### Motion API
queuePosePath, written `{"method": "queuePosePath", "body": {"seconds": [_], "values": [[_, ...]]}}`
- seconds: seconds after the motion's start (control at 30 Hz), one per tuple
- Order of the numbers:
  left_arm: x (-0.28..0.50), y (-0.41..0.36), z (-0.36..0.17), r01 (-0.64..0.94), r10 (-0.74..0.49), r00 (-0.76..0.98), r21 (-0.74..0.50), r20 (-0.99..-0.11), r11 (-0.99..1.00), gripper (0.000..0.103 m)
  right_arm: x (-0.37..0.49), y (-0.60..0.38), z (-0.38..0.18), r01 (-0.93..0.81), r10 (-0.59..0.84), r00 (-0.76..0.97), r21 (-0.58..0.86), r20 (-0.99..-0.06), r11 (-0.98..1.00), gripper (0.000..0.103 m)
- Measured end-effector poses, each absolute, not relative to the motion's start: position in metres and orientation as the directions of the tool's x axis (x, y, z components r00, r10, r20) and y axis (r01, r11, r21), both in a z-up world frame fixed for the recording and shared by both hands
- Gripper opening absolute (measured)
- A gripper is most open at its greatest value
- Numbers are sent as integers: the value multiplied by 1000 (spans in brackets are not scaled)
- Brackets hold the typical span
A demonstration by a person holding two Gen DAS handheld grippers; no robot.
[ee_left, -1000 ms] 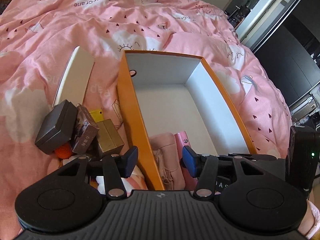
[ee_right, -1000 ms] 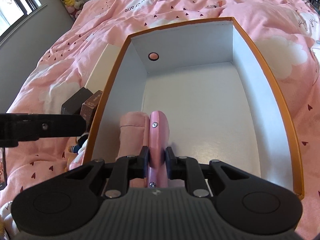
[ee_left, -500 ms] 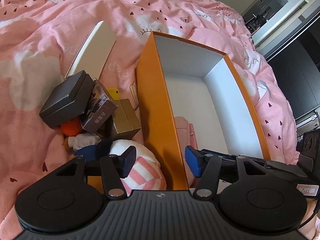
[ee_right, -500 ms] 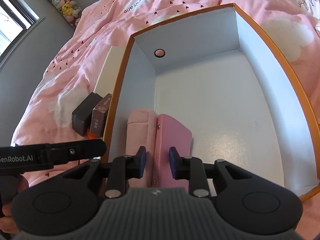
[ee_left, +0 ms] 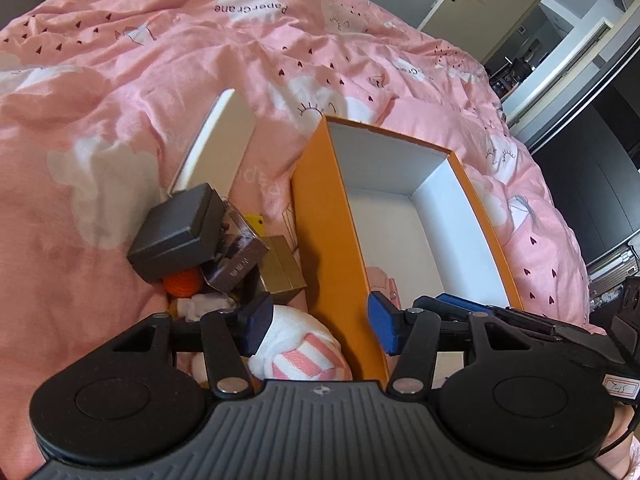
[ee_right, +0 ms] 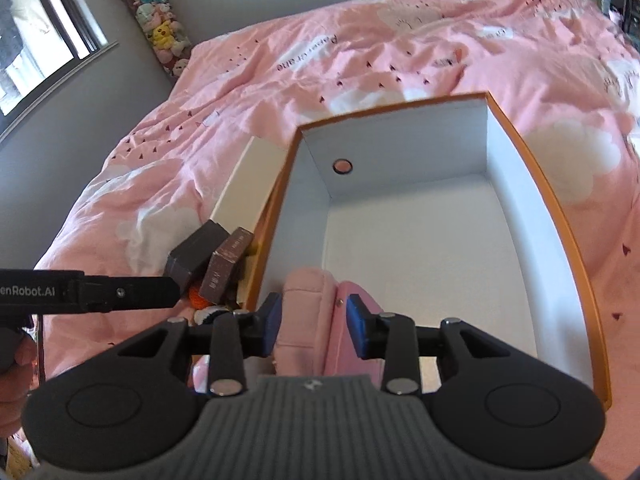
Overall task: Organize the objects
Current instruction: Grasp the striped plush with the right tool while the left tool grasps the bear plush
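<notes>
An orange box with a white inside lies open on the pink bed. A pink pouch and a flat pink case rest in its near left corner. My right gripper is open and empty, raised above them. My left gripper is open and empty over the box's left wall, above a white and pink striped plush. Left of the box lie a black box, a brown box, a gold box and an orange knitted ball.
A flat white lid lies on the duvet left of the box. Stuffed toys hang on the far wall by a window. A dark wardrobe and doorway stand right of the bed.
My right gripper has let go of the flat pink case, opened wide and pulled up and back. My left gripper has shifted left from over the box to over the plush.
</notes>
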State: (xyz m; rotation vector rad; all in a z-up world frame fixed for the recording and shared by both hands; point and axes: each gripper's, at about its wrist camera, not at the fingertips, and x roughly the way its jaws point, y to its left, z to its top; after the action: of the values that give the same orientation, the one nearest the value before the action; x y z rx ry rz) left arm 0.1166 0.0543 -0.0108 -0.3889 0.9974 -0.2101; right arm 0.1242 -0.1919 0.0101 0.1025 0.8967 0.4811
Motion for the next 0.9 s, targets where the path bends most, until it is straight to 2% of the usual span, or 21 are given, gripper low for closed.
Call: {"method": "queuePosePath", "body": {"seconds": [0.2, 0.33, 0.47, 0.7, 0.9], "values": [[108, 77, -8, -56, -285, 535, -370, -795, 927, 58, 107, -148, 26, -552, 482, 513, 158, -710, 819, 38], [104, 90, -26, -100, -268, 479, -355, -836, 930, 55, 102, -113, 21, -659, 462, 453, 63, -762, 749, 38], [99, 102, -45, -139, -264, 438, -355, -859, 924, 55, 103, -79, 7, -733, 375, 407, -53, -833, 678, 38], [92, 107, -63, -144, -239, 421, -324, -875, 935, 55, 104, -38, -17, -830, 237, 314, -145, -919, 539, 52], [88, 109, -72, -118, -240, 408, -311, -881, 943, 55, 111, -14, -37, -872, 95, 275, -206, -957, 445, 61]]}}
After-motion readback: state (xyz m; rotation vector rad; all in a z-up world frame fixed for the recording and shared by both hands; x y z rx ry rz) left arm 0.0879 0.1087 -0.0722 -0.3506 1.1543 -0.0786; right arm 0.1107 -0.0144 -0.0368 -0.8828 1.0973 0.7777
